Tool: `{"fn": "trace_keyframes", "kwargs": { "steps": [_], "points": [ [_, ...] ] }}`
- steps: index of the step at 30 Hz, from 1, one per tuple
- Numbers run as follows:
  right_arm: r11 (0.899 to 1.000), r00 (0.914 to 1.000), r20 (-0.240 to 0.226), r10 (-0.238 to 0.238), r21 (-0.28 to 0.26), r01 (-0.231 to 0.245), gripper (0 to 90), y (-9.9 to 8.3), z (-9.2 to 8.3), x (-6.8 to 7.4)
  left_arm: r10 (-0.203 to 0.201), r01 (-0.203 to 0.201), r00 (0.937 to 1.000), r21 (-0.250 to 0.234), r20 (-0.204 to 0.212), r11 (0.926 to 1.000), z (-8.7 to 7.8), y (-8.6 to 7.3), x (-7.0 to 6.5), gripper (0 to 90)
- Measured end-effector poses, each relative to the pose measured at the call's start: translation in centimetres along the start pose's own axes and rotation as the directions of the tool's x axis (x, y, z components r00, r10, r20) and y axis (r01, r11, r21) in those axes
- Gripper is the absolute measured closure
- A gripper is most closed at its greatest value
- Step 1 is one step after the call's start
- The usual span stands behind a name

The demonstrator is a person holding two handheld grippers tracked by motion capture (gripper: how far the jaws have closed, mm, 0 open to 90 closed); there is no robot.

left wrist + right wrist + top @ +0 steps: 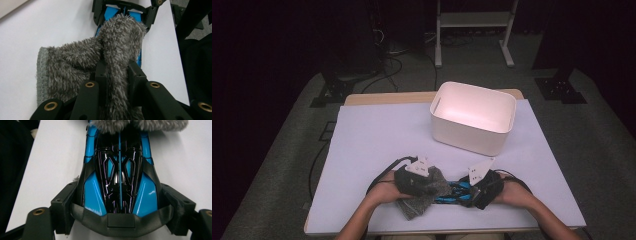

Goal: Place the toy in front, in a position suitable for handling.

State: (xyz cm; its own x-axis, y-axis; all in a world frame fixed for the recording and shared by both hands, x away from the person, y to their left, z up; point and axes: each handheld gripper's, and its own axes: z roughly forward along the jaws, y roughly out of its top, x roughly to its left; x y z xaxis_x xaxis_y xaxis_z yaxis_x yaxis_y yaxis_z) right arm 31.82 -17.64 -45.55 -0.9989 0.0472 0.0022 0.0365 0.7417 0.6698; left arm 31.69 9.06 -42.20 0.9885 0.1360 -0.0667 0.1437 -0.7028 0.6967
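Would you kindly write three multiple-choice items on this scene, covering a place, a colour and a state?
1. Where is the white bin?
A. beyond the claws, toward the table's far edge
B. on the floor
C. between the claws

2. What colour is the cloth?
A. red
B. grey
C. yellow

3. How does the left claw stand?
A. wide open and empty
B. shut on the cloth
C. shut on the bin

Answers: 1 A, the high view shows the bin farther up the table. 2 B, the fluffy cloth is grey. 3 B, the left claw view shows its jaws pinching a fold of cloth.
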Motion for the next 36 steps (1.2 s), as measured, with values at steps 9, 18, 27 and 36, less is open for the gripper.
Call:
{"fn": "trace_keyframes", "kwargs": {
  "steps": [9, 18, 27, 36],
  "points": [
    [1.000, 0.9997, 0.010, 0.021, 0.012, -0.021, 22.9, 0.8, 0.6, 0.1, -0.016, 0.016, 0.9986, 0.008, -0.051, 0.9998, -1.2, -2.0, -0.4, 75.4],
    [1.000, 0.9993, 0.022, 0.029, -0.002, -0.029, 23.0, 0.6, 0.6, 0.3, 0.000, 0.001, 0.9985, 0.017, -0.055, 0.9999, -1.5, -1.4, -0.5, 75.1],
    [0.999, 0.9979, 0.039, 0.052, 0.001, -0.052, 21.7, 0.6, 0.5, 0.6, -0.011, 0.012, 0.9973, 0.023, -0.073, 0.9997, -1.3, -0.2, -0.8, 39.9],
    [0.999, 0.9990, 0.031, 0.032, -0.007, -0.032, 22.9, 0.5, 0.5, 0.4, 0.008, -0.006, 0.9984, 0.040, -0.056, 0.9992, -0.9, -0.6, -0.7, 69.6]
  ]
}}
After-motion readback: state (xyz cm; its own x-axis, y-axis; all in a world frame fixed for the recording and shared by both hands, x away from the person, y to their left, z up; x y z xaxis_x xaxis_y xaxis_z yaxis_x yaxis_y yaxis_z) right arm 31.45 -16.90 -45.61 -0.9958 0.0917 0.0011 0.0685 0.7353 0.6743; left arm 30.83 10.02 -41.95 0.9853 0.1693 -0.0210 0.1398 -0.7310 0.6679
